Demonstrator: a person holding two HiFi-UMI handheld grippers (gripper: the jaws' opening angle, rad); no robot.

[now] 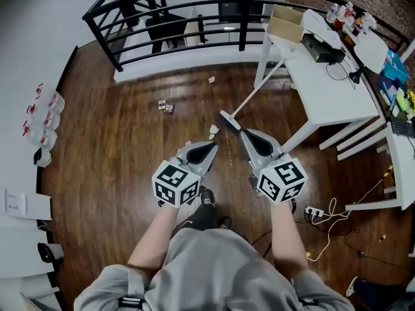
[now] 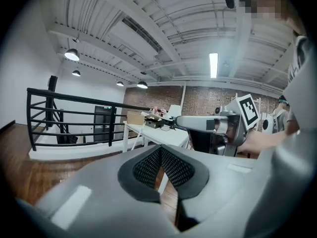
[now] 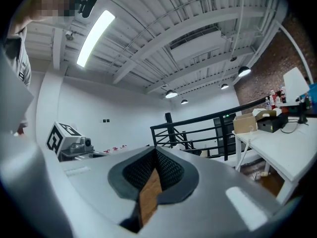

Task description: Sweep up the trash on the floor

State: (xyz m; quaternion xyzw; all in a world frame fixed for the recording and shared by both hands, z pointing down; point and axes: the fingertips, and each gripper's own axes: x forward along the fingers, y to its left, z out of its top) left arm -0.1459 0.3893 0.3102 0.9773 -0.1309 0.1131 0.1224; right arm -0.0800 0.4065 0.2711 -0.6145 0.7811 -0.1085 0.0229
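Observation:
A broom point(image 1: 254, 91) leans against the white table, its head point(image 1: 227, 120) on the wooden floor. Scraps of trash lie on the floor: a pale piece point(image 1: 213, 131) beside the broom head, a small wrapper pair point(image 1: 166, 106) to the left, another pale scrap point(image 1: 212, 80) near the railing. My right gripper point(image 1: 242, 133) is shut and empty, its tip just short of the broom head. My left gripper point(image 1: 213, 146) is shut and empty beside it. In each gripper view the jaws meet, left gripper point(image 2: 161, 150) and right gripper point(image 3: 155, 155), with only floor showing through the slit.
A white table point(image 1: 324, 89) with a cardboard box point(image 1: 285, 23) stands right of the broom. A black railing point(image 1: 194, 5) closes off the far side. A power strip with cables point(image 1: 314, 211) lies at the right, and bottles point(image 1: 42, 118) line the left wall.

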